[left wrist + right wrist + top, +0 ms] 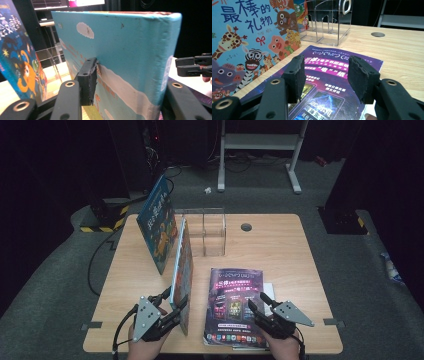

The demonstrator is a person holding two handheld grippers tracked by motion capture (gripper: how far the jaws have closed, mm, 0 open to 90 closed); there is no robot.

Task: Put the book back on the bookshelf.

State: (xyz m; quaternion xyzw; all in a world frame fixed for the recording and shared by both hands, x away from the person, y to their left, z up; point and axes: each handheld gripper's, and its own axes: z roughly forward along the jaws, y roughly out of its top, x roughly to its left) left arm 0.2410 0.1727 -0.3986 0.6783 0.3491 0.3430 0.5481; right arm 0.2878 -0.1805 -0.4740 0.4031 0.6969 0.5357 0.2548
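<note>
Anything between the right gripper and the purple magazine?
Nothing visible. The right gripper hangs open just over the purple magazine, which lies flat with its cover bare. The picture book stands off to the side, in the left gripper.

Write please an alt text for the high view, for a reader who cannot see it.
The left gripper clamps an upright picture book at its near edge on a wooden table, while the right gripper hovers open over a flat purple magazine. Behind, another book leans beside a clear acrylic stand.
</note>
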